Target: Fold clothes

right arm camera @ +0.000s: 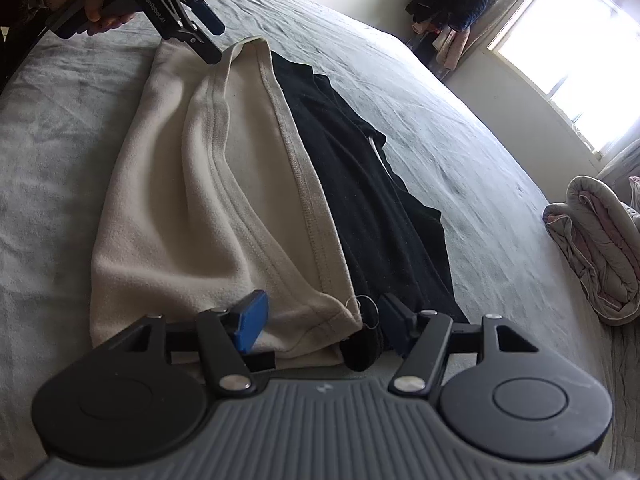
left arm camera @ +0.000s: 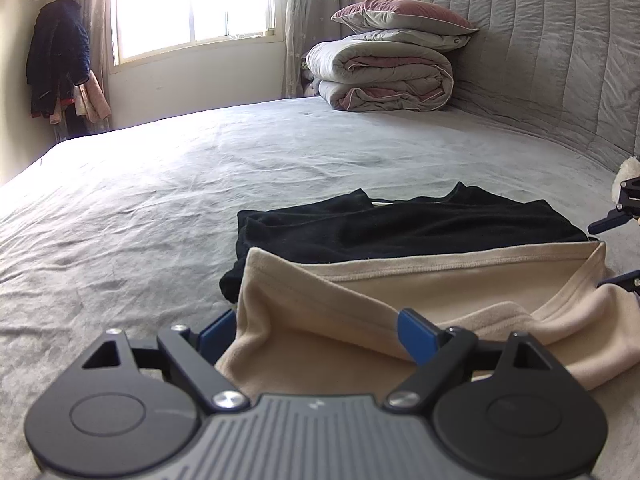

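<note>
With the folded beige fleece garment [right arm camera: 208, 184] lying on the grey bedsheet [left arm camera: 160, 200], overlapping the near edge of the black knit garment [right arm camera: 360, 184], and the left gripper [left arm camera: 316, 334] and right gripper [right arm camera: 316, 320] gaping wide over its opposite ends without pinching, could snag black cloth underneath and drag both askew.

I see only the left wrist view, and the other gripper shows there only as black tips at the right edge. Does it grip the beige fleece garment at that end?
Observer: No. The right gripper is open. A corner of the beige fleece garment lies between its jaws, not pressed.
Operator: Is only beige cloth there?
Observer: No, an end of the black knit garment pokes out beneath that corner.
Operator: And my own side, seen from there?
Observer: A hand holds the left gripper, open, at the far beige end.
</note>
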`<state>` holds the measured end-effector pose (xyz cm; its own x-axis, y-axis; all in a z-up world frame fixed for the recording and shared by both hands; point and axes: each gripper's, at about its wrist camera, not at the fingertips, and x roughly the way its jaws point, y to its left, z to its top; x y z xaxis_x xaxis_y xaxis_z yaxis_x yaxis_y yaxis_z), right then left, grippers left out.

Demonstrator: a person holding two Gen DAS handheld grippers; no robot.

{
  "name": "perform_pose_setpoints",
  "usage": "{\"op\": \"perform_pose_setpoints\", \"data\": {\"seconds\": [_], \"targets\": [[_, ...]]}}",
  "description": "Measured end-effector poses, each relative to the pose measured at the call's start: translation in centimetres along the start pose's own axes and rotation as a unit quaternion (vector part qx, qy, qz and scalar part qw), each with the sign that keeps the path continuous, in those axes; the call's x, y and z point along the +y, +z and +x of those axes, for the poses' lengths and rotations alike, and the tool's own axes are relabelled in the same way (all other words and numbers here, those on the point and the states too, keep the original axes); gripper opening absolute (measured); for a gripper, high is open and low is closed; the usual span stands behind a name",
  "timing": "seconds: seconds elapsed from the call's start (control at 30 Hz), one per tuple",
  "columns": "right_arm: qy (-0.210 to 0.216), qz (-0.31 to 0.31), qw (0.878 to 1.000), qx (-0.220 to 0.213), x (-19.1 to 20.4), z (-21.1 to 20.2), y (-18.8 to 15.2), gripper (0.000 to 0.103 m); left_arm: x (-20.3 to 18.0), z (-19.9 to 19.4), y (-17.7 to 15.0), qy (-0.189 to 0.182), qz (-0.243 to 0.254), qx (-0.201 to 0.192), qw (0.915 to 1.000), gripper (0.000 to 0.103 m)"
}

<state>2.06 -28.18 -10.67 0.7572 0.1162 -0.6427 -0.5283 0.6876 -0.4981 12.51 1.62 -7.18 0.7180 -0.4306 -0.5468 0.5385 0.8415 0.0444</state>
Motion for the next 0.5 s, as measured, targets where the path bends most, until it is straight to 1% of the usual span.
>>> {"op": "perform_pose_setpoints", "data": {"seconds": [0.03, 0.1, 0.13, 0.17, 0.3, 0.37, 0.4, 0.43, 0.5], "targets": [[-0.003, -0.012, 1.0, 0.0, 0.36, -0.16, 0.01, 0.058, 0.01, 0.03, -0.01, 0.0, 0.0, 0.001, 1.0, 0.089], [-0.003, -0.028, 1.0, 0.004, 0.75, -0.18, 0.08, 0.053, 0.06, 0.07, -0.03, 0.0, 0.0, 0.002, 1.0, 0.089], [-0.001, -0.032, 0.999, 0.005, 0.83, -0.23, 0.09, 0.048, 0.08, 0.09, -0.05, 0.0, 0.0, 0.003, 1.0, 0.089], [0.001, -0.035, 0.999, 0.007, 0.9, -0.28, 0.08, 0.045, 0.11, 0.11, -0.06, 0.0, -0.001, 0.003, 1.0, 0.09], [0.009, -0.03, 0.999, 0.019, 0.8, -0.32, -0.19, 0.042, 0.24, 0.12, -0.12, 0.001, -0.003, 0.005, 1.0, 0.09], [0.015, -0.027, 0.999, 0.022, 0.75, -0.42, -0.27, 0.035, 0.23, 0.1, -0.16, 0.0, -0.004, 0.006, 1.0, 0.091], [0.013, -0.032, 0.999, 0.024, 0.85, -0.43, -0.25, 0.032, 0.22, 0.11, -0.17, 0.0, -0.004, 0.006, 1.0, 0.093], [0.01, -0.037, 0.999, 0.026, 0.96, -0.43, -0.22, 0.027, 0.21, 0.12, -0.19, 0.0, -0.004, 0.006, 1.0, 0.094], [0.003, -0.047, 0.998, 0.032, 1.17, -0.39, -0.21, 0.023, 0.19, 0.16, -0.2, 0.0, -0.004, 0.007, 1.0, 0.095]]}}
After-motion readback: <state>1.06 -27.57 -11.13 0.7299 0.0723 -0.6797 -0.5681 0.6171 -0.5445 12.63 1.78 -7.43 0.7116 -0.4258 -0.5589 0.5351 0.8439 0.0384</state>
